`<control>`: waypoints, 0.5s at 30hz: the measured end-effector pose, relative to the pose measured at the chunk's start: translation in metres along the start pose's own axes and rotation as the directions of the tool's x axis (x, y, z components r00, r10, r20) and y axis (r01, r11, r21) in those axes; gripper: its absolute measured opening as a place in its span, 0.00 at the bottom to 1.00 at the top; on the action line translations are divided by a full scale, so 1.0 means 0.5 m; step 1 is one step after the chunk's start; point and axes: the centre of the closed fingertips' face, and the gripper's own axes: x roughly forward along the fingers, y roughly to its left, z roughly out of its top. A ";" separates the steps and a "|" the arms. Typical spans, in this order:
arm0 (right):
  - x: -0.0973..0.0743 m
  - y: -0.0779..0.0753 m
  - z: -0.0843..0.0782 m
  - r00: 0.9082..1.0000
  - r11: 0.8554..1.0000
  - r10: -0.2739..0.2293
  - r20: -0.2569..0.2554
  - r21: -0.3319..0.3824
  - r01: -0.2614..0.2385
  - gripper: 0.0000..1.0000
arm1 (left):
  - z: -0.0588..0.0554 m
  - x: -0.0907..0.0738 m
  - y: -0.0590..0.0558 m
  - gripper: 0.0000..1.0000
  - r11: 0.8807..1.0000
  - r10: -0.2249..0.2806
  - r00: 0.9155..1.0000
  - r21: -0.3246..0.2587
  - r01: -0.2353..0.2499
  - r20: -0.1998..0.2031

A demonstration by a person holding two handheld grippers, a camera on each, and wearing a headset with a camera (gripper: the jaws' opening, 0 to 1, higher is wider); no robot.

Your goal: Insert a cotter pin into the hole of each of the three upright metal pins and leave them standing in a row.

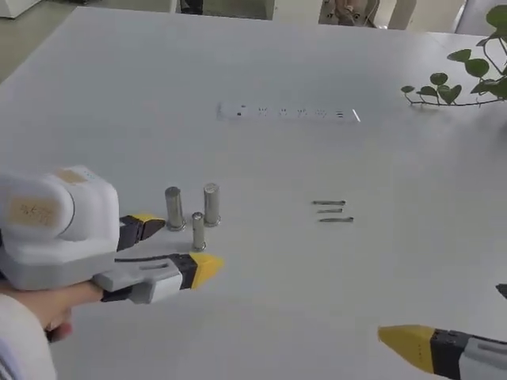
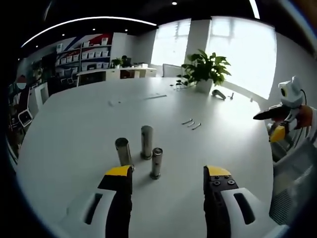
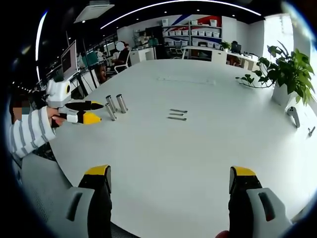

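Steel-grey metal pins (image 1: 211,204) cluster on the white table (image 1: 261,301); both claws are spread and hold nothing.
Head view: the three pins stand upright in a tight triangle just ahead of the left claw (image 1: 178,244), and three cotter pins (image 1: 329,210) lie side by side well apart to their right. Left gripper view: the nearest pin stands just beyond the parted yellow tips. Right gripper view: the right claw (image 3: 170,173) gapes wide over the table, with the cotter pins far ahead.

All views face the metal pins (image 2: 146,142); left gripper view nearest
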 end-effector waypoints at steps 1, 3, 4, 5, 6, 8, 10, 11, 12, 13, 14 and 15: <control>0.000 -0.001 -0.001 1.000 1.000 -0.001 -0.001 0.002 0.001 0.98 | 0.002 0.005 0.002 0.53 1.000 -0.001 1.000 0.008 0.001 -0.002; 0.000 -0.002 -0.002 1.000 1.000 0.000 -0.004 0.004 0.000 0.98 | 0.007 0.012 0.005 0.49 1.000 -0.002 1.000 0.015 0.002 0.001; -0.001 -0.003 -0.002 1.000 1.000 -0.002 -0.005 0.004 0.002 0.98 | 0.008 0.015 0.006 0.48 1.000 -0.003 1.000 0.018 0.003 0.001; -0.001 -0.005 -0.002 1.000 1.000 -0.003 -0.005 0.005 0.003 0.98 | 0.009 0.018 0.007 0.46 1.000 -0.004 1.000 0.019 0.004 0.002; -0.001 -0.006 -0.002 1.000 1.000 -0.003 -0.006 0.006 0.003 0.98 | 0.010 0.023 0.007 0.45 1.000 -0.007 1.000 0.022 0.007 0.000; -0.001 -0.008 -0.001 1.000 1.000 -0.003 -0.006 0.007 0.003 0.98 | 0.008 0.030 0.010 0.43 1.000 -0.007 1.000 0.027 0.007 -0.003; -0.001 -0.011 0.000 1.000 1.000 -0.005 -0.005 0.008 0.005 0.98 | 0.005 0.036 0.011 0.42 1.000 -0.010 1.000 0.029 0.010 -0.009; -0.001 -0.012 0.000 1.000 1.000 -0.006 -0.004 0.009 0.006 0.98 | 0.004 0.038 0.010 0.41 1.000 -0.011 1.000 0.029 0.011 -0.010; -0.001 -0.013 0.000 1.000 1.000 -0.006 -0.004 0.010 0.006 0.98 | 0.003 0.040 0.010 0.40 0.999 -0.014 1.000 0.030 0.014 -0.013; -0.001 -0.014 0.001 1.000 1.000 -0.006 -0.004 0.010 0.006 0.98 | 0.002 0.043 0.007 0.39 0.999 -0.017 1.000 0.033 0.017 -0.015; -0.002 -0.015 0.001 1.000 1.000 -0.007 -0.003 0.011 0.007 0.98 | 0.001 0.045 0.006 0.37 0.999 -0.018 1.000 0.034 0.019 -0.017; -0.002 -0.016 0.001 1.000 1.000 -0.008 -0.003 0.011 0.008 0.98 | -0.001 0.046 0.005 0.36 0.999 -0.020 1.000 0.033 0.020 -0.020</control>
